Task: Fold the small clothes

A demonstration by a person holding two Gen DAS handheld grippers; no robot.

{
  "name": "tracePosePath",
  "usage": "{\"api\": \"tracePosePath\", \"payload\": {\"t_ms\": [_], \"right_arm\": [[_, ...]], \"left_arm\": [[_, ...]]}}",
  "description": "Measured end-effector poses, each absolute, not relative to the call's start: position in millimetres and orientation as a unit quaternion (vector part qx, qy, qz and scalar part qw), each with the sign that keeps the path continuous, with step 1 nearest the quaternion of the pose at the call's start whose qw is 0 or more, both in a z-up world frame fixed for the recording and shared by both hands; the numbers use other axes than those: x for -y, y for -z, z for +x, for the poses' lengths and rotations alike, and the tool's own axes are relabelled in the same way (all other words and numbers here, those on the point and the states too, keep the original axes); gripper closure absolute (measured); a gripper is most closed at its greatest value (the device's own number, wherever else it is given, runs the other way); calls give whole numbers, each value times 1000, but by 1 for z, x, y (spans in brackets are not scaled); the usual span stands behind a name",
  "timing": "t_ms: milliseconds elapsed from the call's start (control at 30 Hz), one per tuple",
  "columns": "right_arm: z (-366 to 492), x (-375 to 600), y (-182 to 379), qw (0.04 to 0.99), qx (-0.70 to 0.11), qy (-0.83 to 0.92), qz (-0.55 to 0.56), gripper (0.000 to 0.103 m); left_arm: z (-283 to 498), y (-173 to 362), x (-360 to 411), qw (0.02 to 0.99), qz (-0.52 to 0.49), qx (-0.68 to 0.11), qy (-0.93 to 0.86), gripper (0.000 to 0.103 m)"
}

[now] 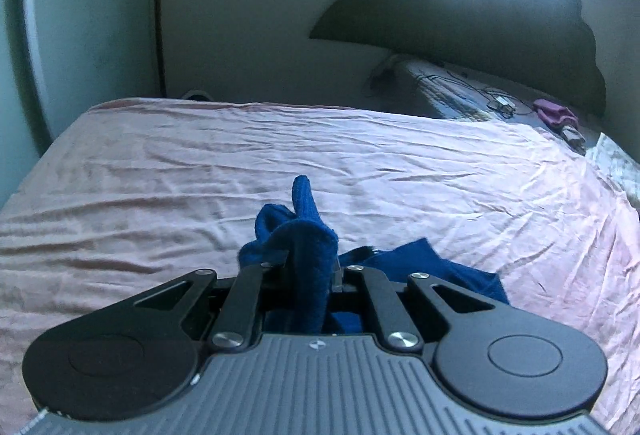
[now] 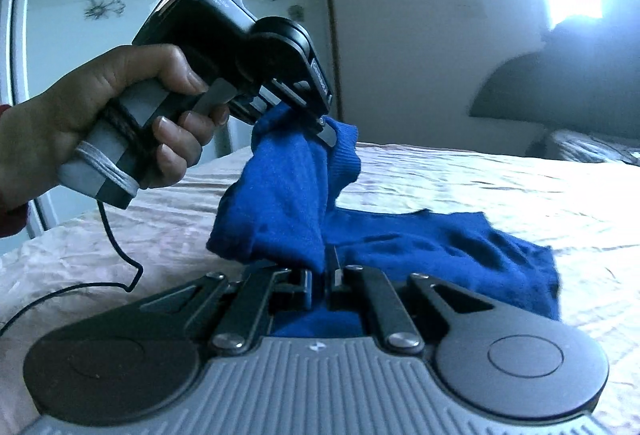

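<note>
A small blue knit garment (image 2: 400, 243) lies partly on a pink bedsheet (image 2: 480, 179). My left gripper (image 1: 310, 267) is shut on a bunched edge of the blue garment (image 1: 308, 235), which sticks up between its fingers. In the right wrist view the left gripper (image 2: 324, 127) holds that edge lifted above the bed. My right gripper (image 2: 320, 275) is shut on a lower part of the same garment, just below the left one. The rest of the cloth trails to the right on the sheet.
The wrinkled pink sheet (image 1: 360, 163) covers a bed. A dark headboard (image 1: 480, 19) and a pillow stand at the far right. A purple cloth (image 1: 554, 115) and cables lie near the pillow. A black cable (image 2: 112, 267) runs over the sheet at left. A wardrobe stands behind.
</note>
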State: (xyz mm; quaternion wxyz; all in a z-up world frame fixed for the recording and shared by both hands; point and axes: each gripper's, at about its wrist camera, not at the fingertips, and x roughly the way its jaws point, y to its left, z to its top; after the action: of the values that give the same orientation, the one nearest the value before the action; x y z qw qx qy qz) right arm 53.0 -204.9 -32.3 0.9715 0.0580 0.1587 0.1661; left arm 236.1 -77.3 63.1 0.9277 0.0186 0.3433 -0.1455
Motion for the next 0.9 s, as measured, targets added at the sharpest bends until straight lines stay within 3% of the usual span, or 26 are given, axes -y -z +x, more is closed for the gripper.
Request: {"api": "tracePosePath", "payload": {"t_ms": [400,900], "right_arm": [[41,258,50,971,-176,-119,108,98],[26,300,74,959,-209,-96,167,98]], "left_arm": [[230,-43,175,922,81,-336,172,93],[223,-2,240,910,127,-345,191,93]]}}
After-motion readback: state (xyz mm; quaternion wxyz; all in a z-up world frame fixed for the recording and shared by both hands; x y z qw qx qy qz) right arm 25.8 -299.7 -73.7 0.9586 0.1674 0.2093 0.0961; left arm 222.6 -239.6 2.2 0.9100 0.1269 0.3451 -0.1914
